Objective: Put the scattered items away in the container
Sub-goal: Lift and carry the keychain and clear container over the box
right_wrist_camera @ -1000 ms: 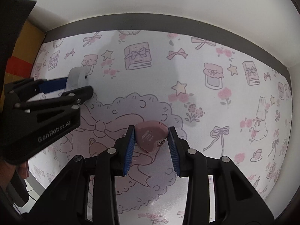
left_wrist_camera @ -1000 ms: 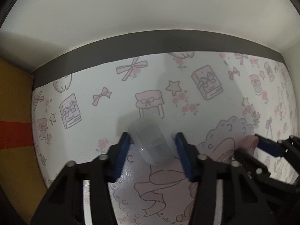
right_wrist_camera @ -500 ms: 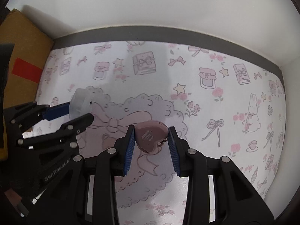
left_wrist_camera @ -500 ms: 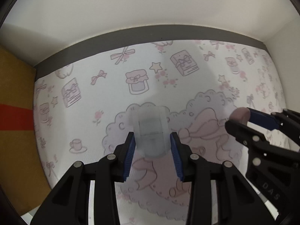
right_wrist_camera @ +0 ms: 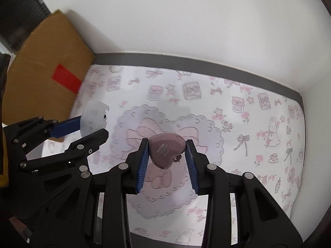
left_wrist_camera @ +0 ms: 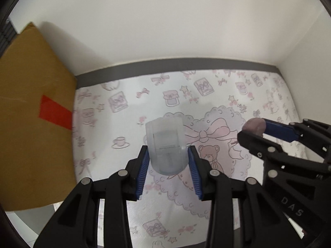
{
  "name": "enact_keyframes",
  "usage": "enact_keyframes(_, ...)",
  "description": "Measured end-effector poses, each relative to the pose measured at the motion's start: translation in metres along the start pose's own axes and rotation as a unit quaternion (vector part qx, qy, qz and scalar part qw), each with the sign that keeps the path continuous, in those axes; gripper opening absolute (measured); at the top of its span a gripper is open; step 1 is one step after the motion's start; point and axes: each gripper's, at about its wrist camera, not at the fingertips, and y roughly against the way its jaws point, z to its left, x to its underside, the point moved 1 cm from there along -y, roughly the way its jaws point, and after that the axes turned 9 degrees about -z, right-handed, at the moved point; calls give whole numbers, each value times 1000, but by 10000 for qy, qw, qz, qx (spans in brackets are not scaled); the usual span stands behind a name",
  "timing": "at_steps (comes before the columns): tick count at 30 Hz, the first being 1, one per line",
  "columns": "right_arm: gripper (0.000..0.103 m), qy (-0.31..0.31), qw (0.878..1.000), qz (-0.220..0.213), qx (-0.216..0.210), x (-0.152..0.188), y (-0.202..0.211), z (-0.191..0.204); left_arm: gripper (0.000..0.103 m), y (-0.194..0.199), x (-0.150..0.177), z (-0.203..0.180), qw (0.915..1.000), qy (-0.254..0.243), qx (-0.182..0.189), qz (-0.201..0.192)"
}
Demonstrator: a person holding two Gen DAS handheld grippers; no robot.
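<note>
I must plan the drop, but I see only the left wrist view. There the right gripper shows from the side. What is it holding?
Observer: The right gripper is shut on a pink heart-shaped case.
Operator: Anything printed on it?
Observer: Yes, a small label, too small to read, and a little metal piece at its lower edge.
Operator: Is there a container on the right side of the tablecloth?
Observer: None shows; the tablecloth is bare to the wall corner there.

We see both views bright and evenly lit, with soft shadows on the white wall (left_wrist_camera: 165,20) behind the cardboard box (right_wrist_camera: 47,66). The fisheye bends the edges strongly (dark corners), and the box looks blurred.
</note>
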Motion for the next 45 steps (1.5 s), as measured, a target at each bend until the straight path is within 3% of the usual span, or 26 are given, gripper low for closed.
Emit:
enact_keyframes(16,36,439,9950,-837,-322,-43,61,65,37,88,-29,51,9950,366,-182,-910)
enact_keyframes(18,36,696,9901,-1120,-490,-52,70,74,37,98,-35,59,9934,432,-224,-1038)
enact_keyframes(25,36,1060,9808,-1494,-663,-79,93,107,37,126,-49,84,9882,638,-380,-1343)
enact_keyframes(45,36,2051,9522,-1931,-1178,-114,115,212,37,178,-44,179,9699,1477,-864,-1731)
